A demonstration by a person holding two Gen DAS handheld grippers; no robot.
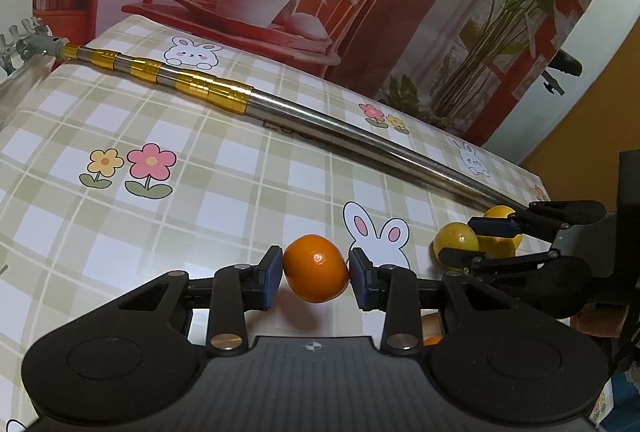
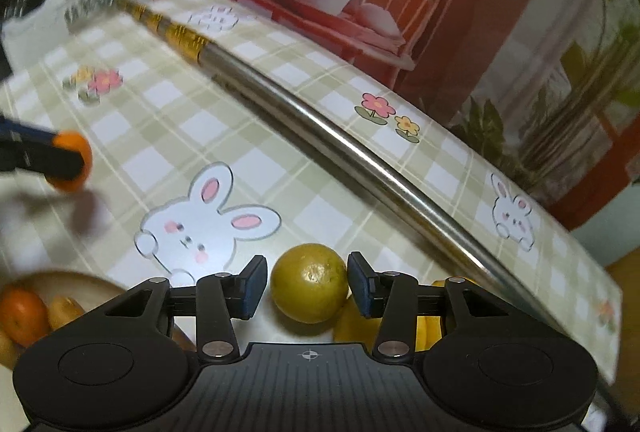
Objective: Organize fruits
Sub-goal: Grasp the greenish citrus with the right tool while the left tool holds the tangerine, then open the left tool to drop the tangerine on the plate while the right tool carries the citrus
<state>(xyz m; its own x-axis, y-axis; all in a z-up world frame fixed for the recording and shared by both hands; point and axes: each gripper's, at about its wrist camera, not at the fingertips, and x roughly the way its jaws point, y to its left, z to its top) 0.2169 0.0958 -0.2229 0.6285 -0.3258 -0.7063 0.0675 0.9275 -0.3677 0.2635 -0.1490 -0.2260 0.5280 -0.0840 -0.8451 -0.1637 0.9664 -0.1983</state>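
Observation:
My left gripper is shut on an orange mandarin and holds it above the checked tablecloth. The mandarin also shows at the left of the right wrist view, pinched between the left gripper's pads. My right gripper is open around a yellow-green lemon, with a small gap at each pad. In the left wrist view the right gripper sits at the right around that lemon, with another yellow fruit behind it. More yellow fruit lies under the right gripper.
A long steel pole with gold bands lies diagonally across the table; it also shows in the right wrist view. A wooden bowl with oranges sits at the lower left. The table's right edge is close.

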